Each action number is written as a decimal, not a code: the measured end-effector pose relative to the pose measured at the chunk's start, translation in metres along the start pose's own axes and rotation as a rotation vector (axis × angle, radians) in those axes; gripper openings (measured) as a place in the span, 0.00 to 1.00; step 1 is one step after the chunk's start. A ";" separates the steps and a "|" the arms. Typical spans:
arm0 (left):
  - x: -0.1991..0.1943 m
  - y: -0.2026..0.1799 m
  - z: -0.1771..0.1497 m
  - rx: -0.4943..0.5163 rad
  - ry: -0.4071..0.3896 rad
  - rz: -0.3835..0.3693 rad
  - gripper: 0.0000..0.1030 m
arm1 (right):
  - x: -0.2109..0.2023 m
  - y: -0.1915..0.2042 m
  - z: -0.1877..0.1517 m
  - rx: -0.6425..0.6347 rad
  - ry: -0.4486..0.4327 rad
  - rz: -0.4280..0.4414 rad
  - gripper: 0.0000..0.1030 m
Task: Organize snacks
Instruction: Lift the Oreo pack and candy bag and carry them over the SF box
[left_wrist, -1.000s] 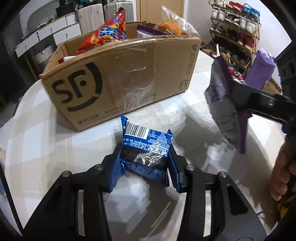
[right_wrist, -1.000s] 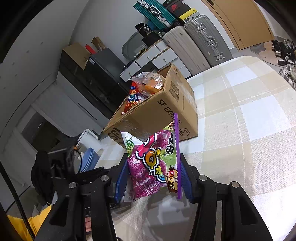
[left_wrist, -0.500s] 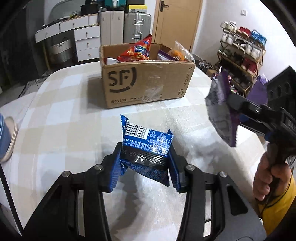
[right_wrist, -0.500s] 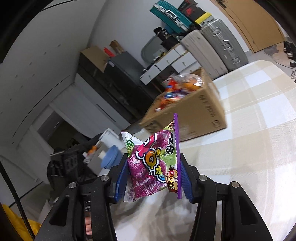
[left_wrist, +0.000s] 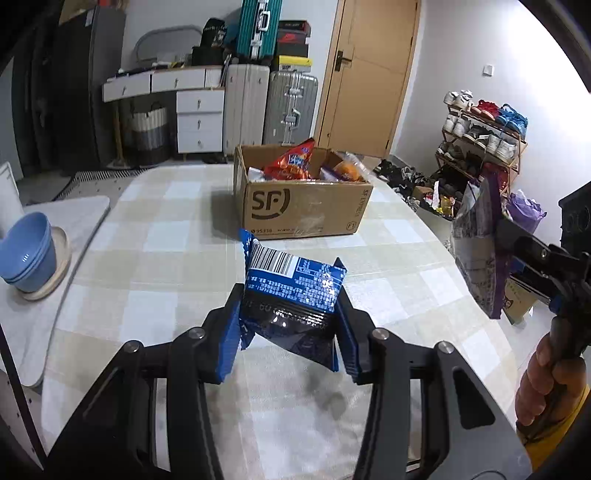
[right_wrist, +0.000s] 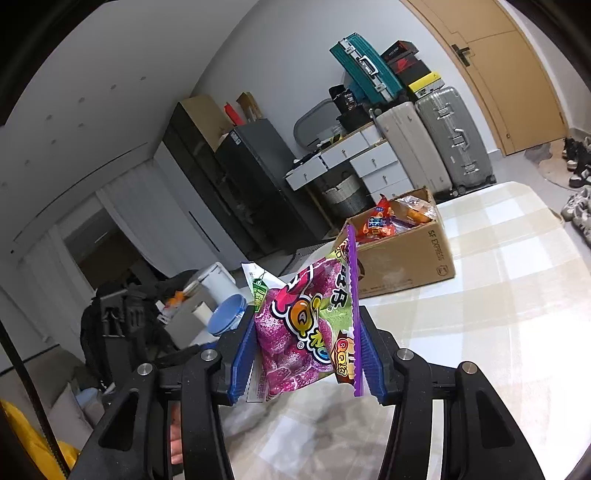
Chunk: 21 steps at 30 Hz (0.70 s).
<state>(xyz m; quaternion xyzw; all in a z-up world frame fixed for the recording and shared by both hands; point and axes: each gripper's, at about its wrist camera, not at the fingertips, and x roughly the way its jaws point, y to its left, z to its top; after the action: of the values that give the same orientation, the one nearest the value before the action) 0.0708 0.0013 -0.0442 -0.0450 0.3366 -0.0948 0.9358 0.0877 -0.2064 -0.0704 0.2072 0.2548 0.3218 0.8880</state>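
My left gripper (left_wrist: 290, 332) is shut on a blue snack packet (left_wrist: 293, 291) and holds it above the checked table (left_wrist: 166, 266). My right gripper (right_wrist: 306, 354) is shut on a purple candy bag (right_wrist: 306, 325), also held in the air; that bag also shows at the right of the left wrist view (left_wrist: 478, 251). A cardboard SF box (left_wrist: 306, 206) stands farther back on the table, with several snack bags inside. It also shows in the right wrist view (right_wrist: 402, 258).
Stacked blue bowls (left_wrist: 27, 254) sit on a side surface at the left. Suitcases (left_wrist: 269, 103), white drawers (left_wrist: 199, 118) and a shoe rack (left_wrist: 480, 136) stand around the room beyond the table.
Both grippers have pulled back and risen away from the box, which now looks much smaller and farther off. Each keeps its packet.
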 end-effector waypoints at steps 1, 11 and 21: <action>-0.005 -0.001 -0.001 0.005 -0.005 0.000 0.41 | -0.003 0.003 -0.003 -0.013 0.003 -0.019 0.50; -0.053 0.001 -0.019 -0.005 -0.035 -0.024 0.41 | -0.019 0.013 -0.024 -0.062 0.028 -0.081 0.50; -0.058 -0.001 -0.025 -0.001 -0.029 -0.041 0.41 | -0.016 0.003 -0.027 -0.026 0.044 -0.070 0.50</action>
<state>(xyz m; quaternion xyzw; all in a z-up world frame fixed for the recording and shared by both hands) 0.0103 0.0117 -0.0274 -0.0538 0.3223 -0.1133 0.9383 0.0597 -0.2094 -0.0846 0.1794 0.2773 0.2981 0.8956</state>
